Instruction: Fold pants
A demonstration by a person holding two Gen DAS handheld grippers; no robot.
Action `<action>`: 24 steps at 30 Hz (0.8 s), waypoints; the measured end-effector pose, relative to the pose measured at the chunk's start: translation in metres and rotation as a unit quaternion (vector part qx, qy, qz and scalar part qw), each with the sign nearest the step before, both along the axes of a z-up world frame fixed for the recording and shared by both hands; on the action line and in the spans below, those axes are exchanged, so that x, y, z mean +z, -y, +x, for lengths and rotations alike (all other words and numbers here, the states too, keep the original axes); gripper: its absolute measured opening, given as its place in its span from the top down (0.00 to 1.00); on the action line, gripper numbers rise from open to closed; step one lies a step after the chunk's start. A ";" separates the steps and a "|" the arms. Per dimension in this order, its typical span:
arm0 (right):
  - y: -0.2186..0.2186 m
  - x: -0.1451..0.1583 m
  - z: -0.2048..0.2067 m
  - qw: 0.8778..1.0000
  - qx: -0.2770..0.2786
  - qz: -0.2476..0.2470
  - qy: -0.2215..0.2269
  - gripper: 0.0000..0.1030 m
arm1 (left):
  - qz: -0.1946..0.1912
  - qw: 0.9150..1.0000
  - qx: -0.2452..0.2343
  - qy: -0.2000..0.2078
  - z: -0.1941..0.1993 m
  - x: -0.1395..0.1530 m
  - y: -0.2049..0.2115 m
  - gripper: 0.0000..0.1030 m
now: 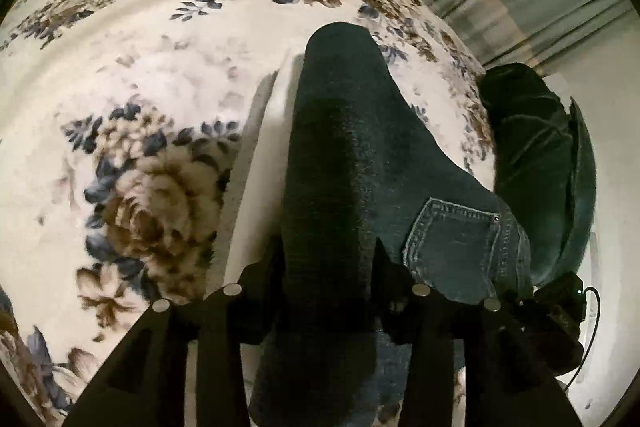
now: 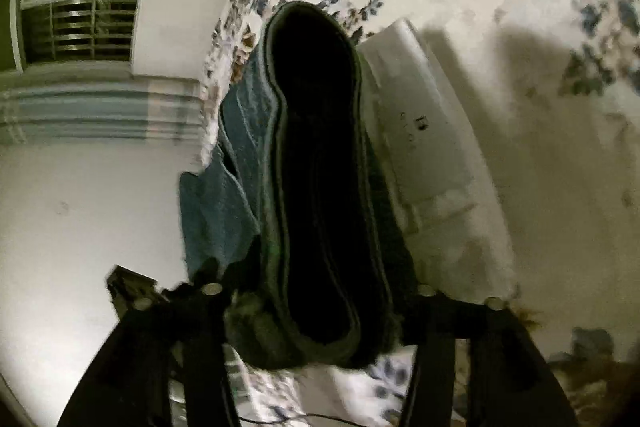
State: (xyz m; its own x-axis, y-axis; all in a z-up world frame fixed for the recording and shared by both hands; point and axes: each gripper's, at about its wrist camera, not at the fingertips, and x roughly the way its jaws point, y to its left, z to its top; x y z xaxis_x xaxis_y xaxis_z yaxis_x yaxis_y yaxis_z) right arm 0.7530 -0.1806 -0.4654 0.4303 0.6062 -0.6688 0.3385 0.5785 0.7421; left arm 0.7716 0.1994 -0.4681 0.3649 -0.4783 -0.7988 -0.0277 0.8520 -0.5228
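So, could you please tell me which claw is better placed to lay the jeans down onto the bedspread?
Left, probably: the left claw holds the jeans over the floral bedspread, while the right claw sits nearer its edge.

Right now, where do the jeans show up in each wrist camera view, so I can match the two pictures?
Left wrist view: the jeans run up the centre from the left gripper, back pocket at lower right.
Right wrist view: the jeans fill the centre as a dark folded stack of edges, rising from the right gripper.
Shared landmark: the white board on the floral bedspread beside the jeans.
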 end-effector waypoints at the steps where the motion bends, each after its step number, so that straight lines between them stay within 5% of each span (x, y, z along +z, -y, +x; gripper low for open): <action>1: 0.001 0.003 0.000 1.000 -0.002 -0.022 -0.002 0.31 | 0.001 1.000 0.001 -0.006 -0.004 0.002 -0.002 0.59; 3: 0.006 0.015 -0.009 0.996 0.002 -0.091 -0.004 0.30 | 0.015 1.000 0.007 -0.007 -0.014 0.013 -0.004 0.57; 5: 0.001 0.037 -0.021 0.986 0.012 -0.164 -0.003 0.26 | 0.069 0.998 0.008 0.003 -0.021 0.031 -0.002 0.36; 7: -0.009 0.055 -0.025 0.974 0.027 -0.226 -0.002 0.08 | 0.125 0.992 0.004 0.016 -0.035 0.048 0.004 0.18; 12: -0.039 0.119 -0.071 0.928 0.048 -0.369 0.024 0.01 | 0.203 0.978 0.018 0.047 -0.074 0.090 0.018 0.07; 18: -0.061 0.199 -0.145 0.901 0.041 -0.428 0.057 0.00 | 0.250 0.963 0.025 0.093 -0.134 0.157 0.045 0.02; 24: -0.072 0.289 -0.221 0.891 0.033 -0.442 0.097 0.00 | 0.258 0.957 0.031 0.131 -0.196 0.227 0.064 0.02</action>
